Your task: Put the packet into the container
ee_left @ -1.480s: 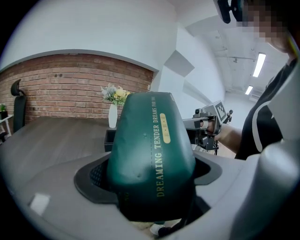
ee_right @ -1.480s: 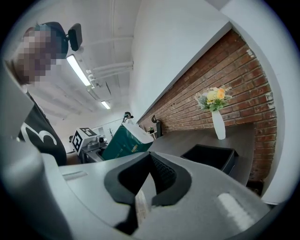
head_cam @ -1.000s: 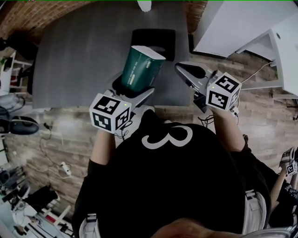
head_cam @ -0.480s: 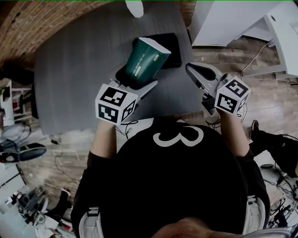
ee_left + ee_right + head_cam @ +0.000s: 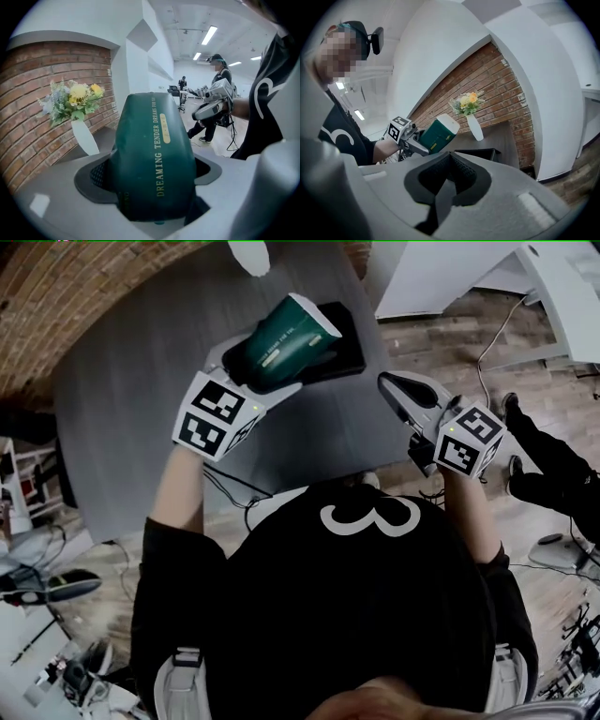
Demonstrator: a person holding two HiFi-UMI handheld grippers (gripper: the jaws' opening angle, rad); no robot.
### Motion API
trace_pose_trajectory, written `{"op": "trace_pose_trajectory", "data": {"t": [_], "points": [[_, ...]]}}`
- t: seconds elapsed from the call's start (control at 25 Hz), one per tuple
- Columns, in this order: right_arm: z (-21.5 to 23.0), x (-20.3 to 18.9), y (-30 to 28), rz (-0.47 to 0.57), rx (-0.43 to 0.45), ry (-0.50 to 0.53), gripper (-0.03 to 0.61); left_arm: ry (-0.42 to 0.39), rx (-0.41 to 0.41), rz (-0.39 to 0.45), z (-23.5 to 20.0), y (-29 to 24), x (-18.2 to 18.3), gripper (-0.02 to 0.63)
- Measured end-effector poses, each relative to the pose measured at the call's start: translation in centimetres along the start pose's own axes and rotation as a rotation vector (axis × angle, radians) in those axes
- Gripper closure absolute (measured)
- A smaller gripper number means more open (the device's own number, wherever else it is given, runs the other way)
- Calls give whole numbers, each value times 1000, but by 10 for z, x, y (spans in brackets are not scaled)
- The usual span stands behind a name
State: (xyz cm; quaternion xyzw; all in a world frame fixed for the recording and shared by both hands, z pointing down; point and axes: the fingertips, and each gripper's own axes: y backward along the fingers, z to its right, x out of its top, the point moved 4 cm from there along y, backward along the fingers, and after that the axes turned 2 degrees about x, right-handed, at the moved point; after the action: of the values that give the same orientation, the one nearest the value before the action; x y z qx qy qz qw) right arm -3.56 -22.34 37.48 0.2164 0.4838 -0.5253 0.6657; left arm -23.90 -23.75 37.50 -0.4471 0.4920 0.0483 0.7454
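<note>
A dark green packet with gold print and a white end is clamped in my left gripper, which is shut on its lower part. The packet leans to the right, partly over the black rectangular container on the grey table. In the left gripper view the packet fills the space between the jaws. My right gripper hovers shut and empty over the table's right edge, to the right of the container. Its own view shows the packet above the container.
A white vase with flowers stands at the table's far edge by the brick wall. A white counter is at the right. Another person's legs and cables are on the wooden floor at the right.
My left gripper has carried the packet forward and to the left, tilting it further until it lies partly over the container. The right gripper has barely shifted.
</note>
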Motion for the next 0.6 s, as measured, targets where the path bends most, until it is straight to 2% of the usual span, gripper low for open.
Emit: {"op": "trace_pose_trajectory", "data": {"t": [0.12, 0.28, 0.6], "points": [[-1, -5, 3, -7, -32, -11, 577, -82, -60, -21, -8, -12, 1, 141], [1, -14, 11, 1, -75, -23, 577, -232, -106, -59, -13, -32, 2, 140], [8, -22, 23, 29, -162, -58, 577, -310, -244, -103, -13, -69, -9, 140]]}}
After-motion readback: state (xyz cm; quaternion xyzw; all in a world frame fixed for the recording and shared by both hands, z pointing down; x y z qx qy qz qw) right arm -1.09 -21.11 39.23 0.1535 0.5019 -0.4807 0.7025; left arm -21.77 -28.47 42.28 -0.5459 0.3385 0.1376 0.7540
